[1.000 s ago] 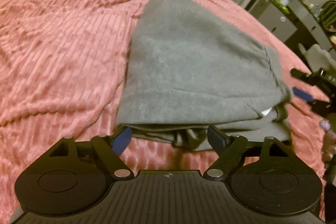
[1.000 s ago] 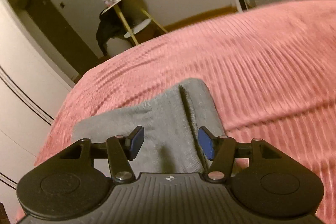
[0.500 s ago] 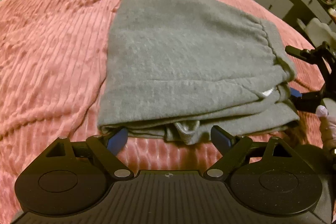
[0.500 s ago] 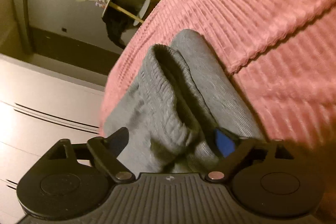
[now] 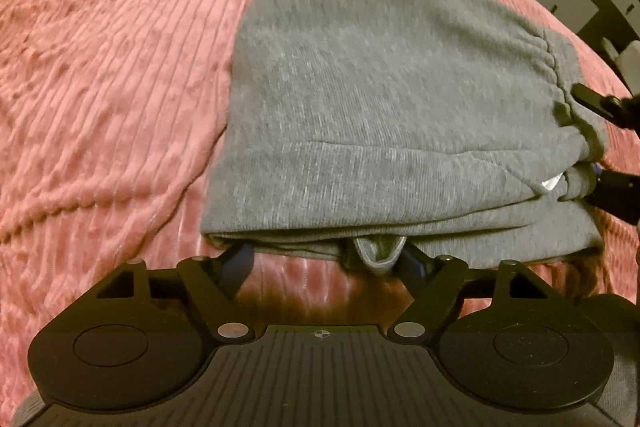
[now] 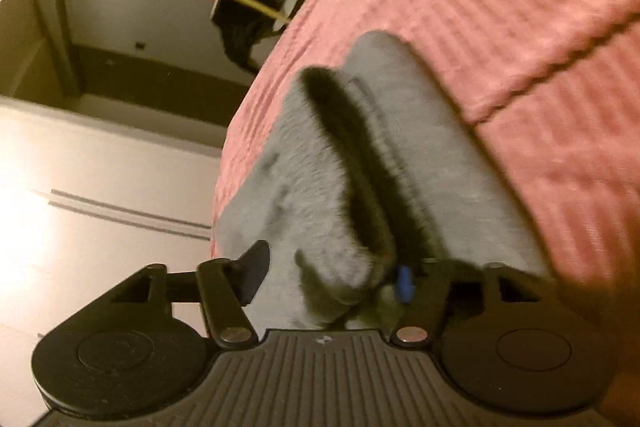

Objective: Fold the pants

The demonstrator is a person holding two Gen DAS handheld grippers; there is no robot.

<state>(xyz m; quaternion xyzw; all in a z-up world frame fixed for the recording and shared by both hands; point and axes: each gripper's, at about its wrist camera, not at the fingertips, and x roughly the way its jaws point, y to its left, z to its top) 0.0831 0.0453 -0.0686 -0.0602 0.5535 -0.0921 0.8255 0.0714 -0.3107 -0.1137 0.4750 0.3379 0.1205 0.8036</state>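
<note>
From my left wrist camera, both fingertips of the left gripper vanish under the folded pants' near edge. The right gripper is cut off by that frame's right edge. My right wrist view is motion-blurred; the far-side blue pad is mostly buried in cloth.

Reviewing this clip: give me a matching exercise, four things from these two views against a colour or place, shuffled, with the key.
Things:
1. pants
2. bedspread
3. left gripper
4. right gripper

Descriptions:
A. pink, ribbed
B. grey, folded into a stack
C. at the waistband end, cloth between its closing jaws
D. at the stack's near edge, jaws closing

Pairs: 1-B, 2-A, 3-D, 4-C
</note>
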